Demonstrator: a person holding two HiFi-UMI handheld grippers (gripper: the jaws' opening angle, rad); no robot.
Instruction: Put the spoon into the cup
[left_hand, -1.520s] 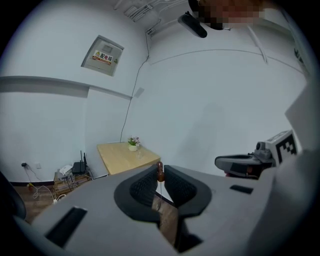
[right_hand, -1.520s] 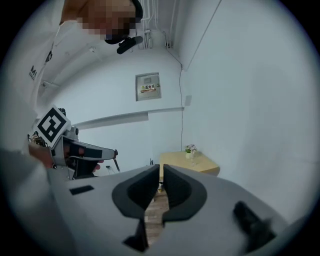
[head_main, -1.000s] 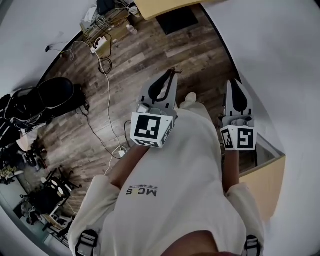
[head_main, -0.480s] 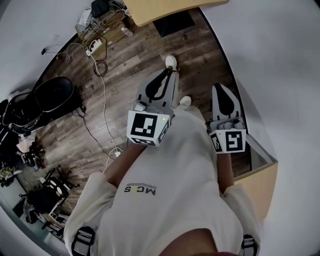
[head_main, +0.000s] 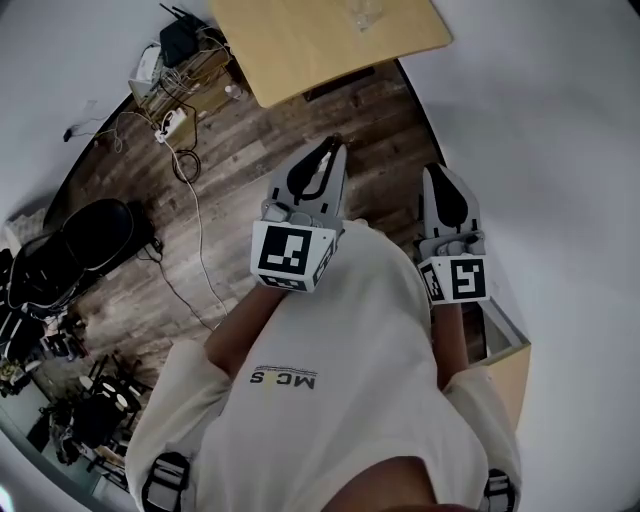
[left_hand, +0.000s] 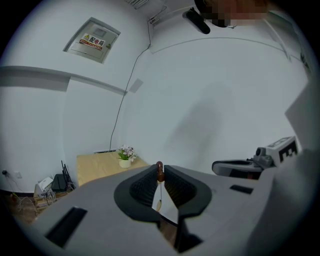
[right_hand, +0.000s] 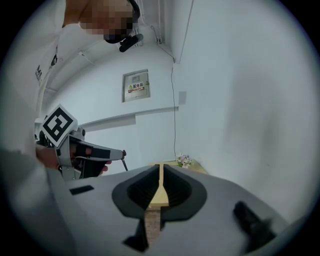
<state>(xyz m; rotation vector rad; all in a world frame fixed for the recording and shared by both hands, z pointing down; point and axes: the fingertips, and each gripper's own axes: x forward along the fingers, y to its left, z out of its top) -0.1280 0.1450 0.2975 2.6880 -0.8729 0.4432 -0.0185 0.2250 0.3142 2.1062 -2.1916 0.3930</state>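
My left gripper (head_main: 335, 143) (left_hand: 160, 167) is shut on a thin spoon (left_hand: 160, 173). Its brown handle end sticks up between the pads and its bowl hangs below them. In the right gripper view the spoon (right_hand: 123, 160) shows as a dark stick at the left gripper's tip. My right gripper (head_main: 445, 172) (right_hand: 160, 167) is held level beside it, jaws nearly together with nothing between them. Ahead stands a light wooden table (head_main: 300, 50) (left_hand: 95, 167) with a small pot of flowers (left_hand: 125, 156) (right_hand: 184, 161). I cannot make out a cup.
The white wall (head_main: 560, 150) runs close along the right. Cables and a power strip (head_main: 168, 122) lie on the wooden floor by the table's left, with a router (head_main: 185, 35) nearby. A black chair (head_main: 85, 240) stands at far left, a wooden cabinet (head_main: 505, 375) at right.
The person has walked forward. The table has slid further into view at the top, and both grippers have kept their pose, with the spoon still in the left one.
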